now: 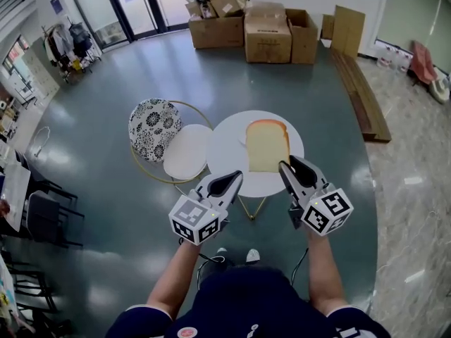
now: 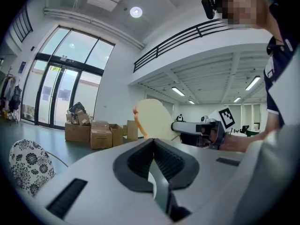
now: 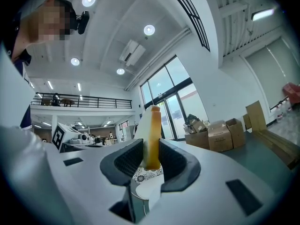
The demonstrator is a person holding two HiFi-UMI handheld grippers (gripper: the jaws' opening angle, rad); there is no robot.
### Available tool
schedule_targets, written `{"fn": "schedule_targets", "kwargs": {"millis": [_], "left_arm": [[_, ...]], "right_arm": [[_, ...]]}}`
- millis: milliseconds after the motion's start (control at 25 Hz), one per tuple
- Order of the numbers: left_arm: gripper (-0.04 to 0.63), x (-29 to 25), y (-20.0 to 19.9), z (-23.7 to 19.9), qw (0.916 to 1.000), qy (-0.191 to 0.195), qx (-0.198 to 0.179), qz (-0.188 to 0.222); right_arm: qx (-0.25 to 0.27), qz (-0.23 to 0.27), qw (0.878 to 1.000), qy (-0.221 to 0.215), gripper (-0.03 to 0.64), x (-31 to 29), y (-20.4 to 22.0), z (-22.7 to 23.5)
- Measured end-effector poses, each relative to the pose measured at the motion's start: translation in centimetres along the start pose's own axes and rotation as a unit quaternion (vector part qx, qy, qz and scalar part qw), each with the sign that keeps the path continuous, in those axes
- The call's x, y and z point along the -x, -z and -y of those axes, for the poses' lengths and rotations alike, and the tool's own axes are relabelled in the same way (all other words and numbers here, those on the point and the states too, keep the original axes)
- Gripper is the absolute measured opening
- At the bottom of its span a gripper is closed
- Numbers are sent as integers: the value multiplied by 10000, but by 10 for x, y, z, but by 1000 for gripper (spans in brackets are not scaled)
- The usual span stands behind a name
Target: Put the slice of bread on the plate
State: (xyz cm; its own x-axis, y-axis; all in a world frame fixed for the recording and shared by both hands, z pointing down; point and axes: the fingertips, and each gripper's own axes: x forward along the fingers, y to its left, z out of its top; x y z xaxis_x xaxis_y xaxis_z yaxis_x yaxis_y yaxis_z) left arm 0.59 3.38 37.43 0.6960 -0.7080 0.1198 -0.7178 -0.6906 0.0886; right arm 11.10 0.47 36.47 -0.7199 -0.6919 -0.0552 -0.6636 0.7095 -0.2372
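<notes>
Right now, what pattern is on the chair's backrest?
The round chair backrest has a black-and-white floral print, clearest in head view.

A pale slice of bread with an orange-brown crust is held at its lower right corner by the grey right gripper, above a round white table on thin gold legs. The grey left gripper is seen over the table's lower left edge, with its jaws drawn together. A gold-framed chair with a black-and-white patterned back is placed just beside the table. Brown cardboard boxes are stacked well behind.
</notes>
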Motion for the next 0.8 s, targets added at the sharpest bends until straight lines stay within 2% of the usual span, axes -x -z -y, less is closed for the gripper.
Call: {"fn": "schedule_targets", "kwargs": {"millis": [440,800], "left_arm": [[8,-33,5,-35,9999,-69,93,-87],[7,-77,21,-99,9993,54,288,-215]], "right_arm": [[-65,-213,9998,1,109,-38,14,36],[-92,-433,9987,257,109,-89,25,80]]}}
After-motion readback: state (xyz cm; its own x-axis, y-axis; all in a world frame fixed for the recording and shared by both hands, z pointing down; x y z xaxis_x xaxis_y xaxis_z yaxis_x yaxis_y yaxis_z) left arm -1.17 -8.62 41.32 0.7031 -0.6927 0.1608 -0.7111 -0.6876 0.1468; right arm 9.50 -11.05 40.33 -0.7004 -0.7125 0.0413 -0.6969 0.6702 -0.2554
